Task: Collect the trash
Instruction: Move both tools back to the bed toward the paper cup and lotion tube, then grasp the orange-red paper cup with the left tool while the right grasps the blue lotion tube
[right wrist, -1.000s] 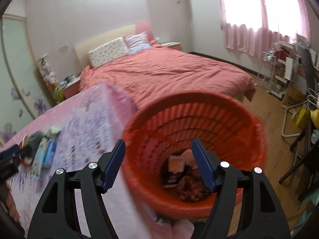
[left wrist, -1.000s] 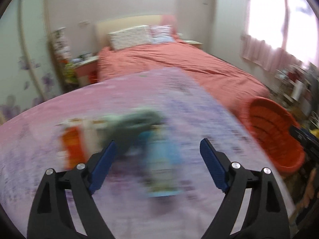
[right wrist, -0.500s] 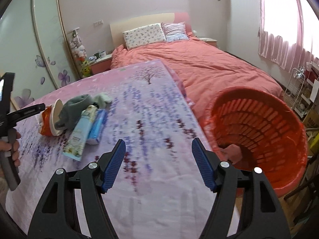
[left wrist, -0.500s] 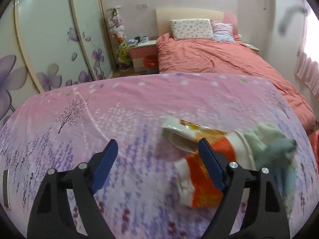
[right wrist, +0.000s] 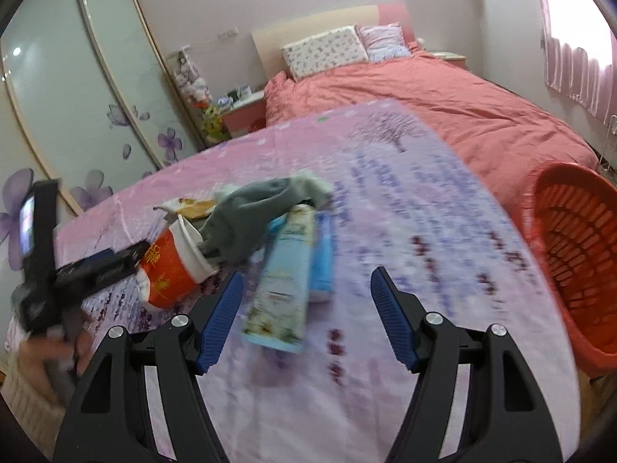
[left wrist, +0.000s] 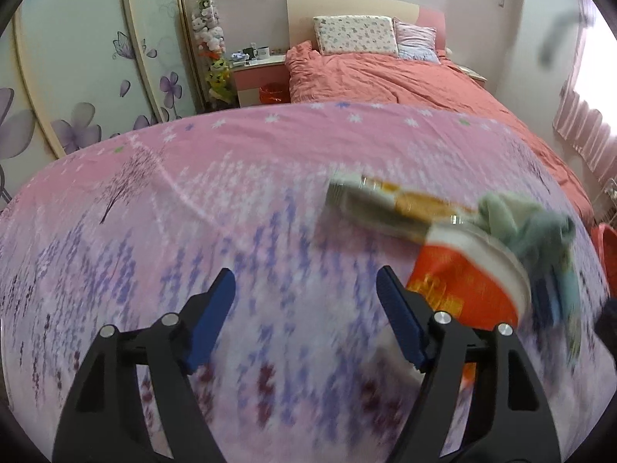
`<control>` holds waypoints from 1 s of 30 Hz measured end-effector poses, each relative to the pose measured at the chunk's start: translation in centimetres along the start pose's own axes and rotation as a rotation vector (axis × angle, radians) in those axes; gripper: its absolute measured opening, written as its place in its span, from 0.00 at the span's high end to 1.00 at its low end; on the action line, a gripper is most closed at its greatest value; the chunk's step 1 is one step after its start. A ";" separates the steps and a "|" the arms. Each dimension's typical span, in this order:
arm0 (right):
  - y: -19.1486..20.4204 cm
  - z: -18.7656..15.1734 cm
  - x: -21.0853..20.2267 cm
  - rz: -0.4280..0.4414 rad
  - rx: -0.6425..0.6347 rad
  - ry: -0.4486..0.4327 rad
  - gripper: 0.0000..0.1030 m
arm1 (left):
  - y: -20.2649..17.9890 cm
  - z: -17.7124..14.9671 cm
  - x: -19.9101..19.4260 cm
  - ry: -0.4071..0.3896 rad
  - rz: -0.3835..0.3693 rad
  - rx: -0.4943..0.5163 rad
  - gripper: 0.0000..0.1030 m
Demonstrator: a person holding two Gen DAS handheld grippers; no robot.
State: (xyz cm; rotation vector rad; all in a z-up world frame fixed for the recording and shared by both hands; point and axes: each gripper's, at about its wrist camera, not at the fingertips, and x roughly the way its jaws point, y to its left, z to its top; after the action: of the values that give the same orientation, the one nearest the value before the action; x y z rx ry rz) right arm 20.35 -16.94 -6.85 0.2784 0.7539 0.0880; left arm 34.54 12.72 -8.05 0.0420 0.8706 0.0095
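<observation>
Now both grippers approach the trash pile, spread and empty.
Left gripper [left wrist: 304,293] sits beside the red cup [left wrist: 462,281]; right gripper [right wrist: 306,293] frames the tube [right wrist: 285,277]; next needs closing on one, basket [right wrist: 570,254] waiting right.

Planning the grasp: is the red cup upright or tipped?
Tipped. The red cup lies on its side on the bedspread, white rim facing the grey cloth.

A pink flowered cloth covers the bench [right wrist: 405,231]. At frame centre-left lie a red cup [right wrist: 169,270], grey cloth [right wrist: 250,208], tube [right wrist: 287,281] and wrapper [right wrist: 193,206].
</observation>
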 end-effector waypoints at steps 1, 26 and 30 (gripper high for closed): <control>0.4 0.2 0.8 -0.005 0.000 0.012 0.41 | 0.5 -0.7 -0.4 0.001 -0.005 -0.001 0.28; -6.6 -0.8 0.3 -0.128 0.111 0.075 0.53 | -7.5 -2.3 -1.5 -0.069 -0.090 0.267 0.04; -6.6 -0.2 0.9 -0.132 0.113 0.076 0.53 | -8.1 -1.8 -0.6 -0.055 -0.084 0.266 0.04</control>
State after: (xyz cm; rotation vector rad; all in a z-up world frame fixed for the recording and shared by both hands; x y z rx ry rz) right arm 20.72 -23.08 -9.49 0.3333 0.8523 -0.0695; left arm 32.72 4.68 -9.07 0.2535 0.8131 -0.1860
